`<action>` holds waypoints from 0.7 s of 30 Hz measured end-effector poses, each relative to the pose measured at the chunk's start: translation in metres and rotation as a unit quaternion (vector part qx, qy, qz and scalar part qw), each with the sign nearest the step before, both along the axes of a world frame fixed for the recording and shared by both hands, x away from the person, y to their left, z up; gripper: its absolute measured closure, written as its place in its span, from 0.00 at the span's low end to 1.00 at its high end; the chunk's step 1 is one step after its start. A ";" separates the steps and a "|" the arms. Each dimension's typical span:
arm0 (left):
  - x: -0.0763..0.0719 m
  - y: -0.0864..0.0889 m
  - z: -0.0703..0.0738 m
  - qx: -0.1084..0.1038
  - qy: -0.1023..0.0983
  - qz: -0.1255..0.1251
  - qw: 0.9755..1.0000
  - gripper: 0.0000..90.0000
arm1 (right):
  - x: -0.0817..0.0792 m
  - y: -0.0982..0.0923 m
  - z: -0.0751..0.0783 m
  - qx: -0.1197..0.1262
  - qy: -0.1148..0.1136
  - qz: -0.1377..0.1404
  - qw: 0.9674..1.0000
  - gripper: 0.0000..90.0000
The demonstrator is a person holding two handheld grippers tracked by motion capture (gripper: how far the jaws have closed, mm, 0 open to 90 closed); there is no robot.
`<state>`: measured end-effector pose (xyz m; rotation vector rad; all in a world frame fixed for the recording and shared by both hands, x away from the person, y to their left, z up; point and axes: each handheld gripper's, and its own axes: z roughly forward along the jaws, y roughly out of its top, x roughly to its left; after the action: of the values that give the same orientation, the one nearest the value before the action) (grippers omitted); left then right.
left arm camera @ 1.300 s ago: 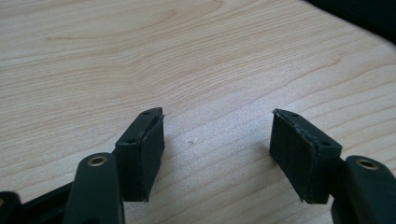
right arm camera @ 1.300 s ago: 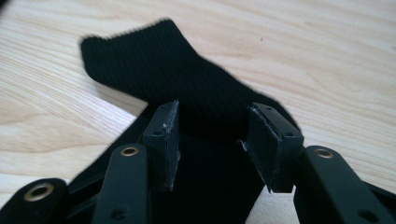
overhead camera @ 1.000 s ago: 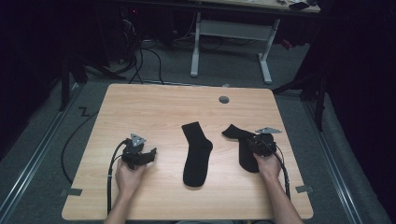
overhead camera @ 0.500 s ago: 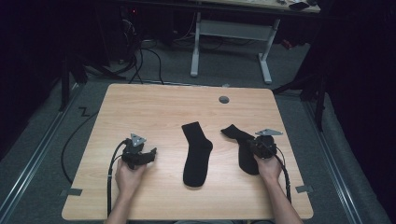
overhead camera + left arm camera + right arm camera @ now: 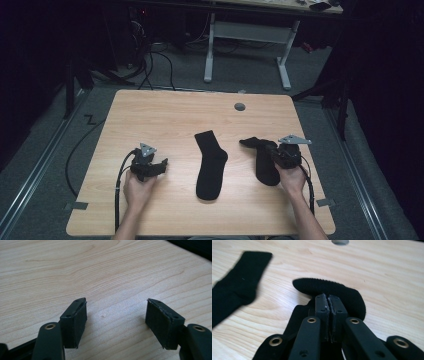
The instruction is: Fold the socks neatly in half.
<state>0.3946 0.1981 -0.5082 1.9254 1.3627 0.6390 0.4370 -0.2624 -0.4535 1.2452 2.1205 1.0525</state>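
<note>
The right gripper (image 5: 331, 315) is clenching a black sock (image 5: 342, 293). Earlier frames are given, and its jaws have just been closing, with the sock's fabric between them. In the right gripper view the two flat black pads are meeting edge to edge, and the knitted cloth is bulging over and behind them in a rounded, ribbed fold. The jaw arms are matte black, with brass-coloured rivets at the joints. In the high view this gripper (image 5: 286, 152) is sitting at the right side of that sock (image 5: 264, 165), near the bend of its L-shaped outline, with a grey three-cornered plate on top and a cable trailing back along the forearm.

A second sock (image 5: 210, 167), also black and soft-knit, is lying flat just left of the held sock, apart from it, stretched long with its cuff pointing away from the person. In the right gripper view the second sock (image 5: 235, 285) is showing as a blurred dark strip at the left.

The left gripper (image 5: 116, 320) is standing released, its rectangular pads spread wide over bare wood. In the high view it (image 5: 159, 165) is resting well to the left of the held sock, beyond the second sock.

The table (image 5: 165, 115) is a pale wood-grain slab with rounded corners. A small grey round cap (image 5: 240, 106) is sitting in it beyond the held sock.
</note>
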 end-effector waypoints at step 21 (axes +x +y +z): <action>0.000 0.000 0.000 0.001 0.000 0.000 1.000 0.37 | -0.013 0.027 0.044 0.016 -0.044 0.049 0.998 0.97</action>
<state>0.3947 0.1980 -0.5081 1.9267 1.3632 0.6389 0.4239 -0.2356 -0.4093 1.0977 2.1234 1.1648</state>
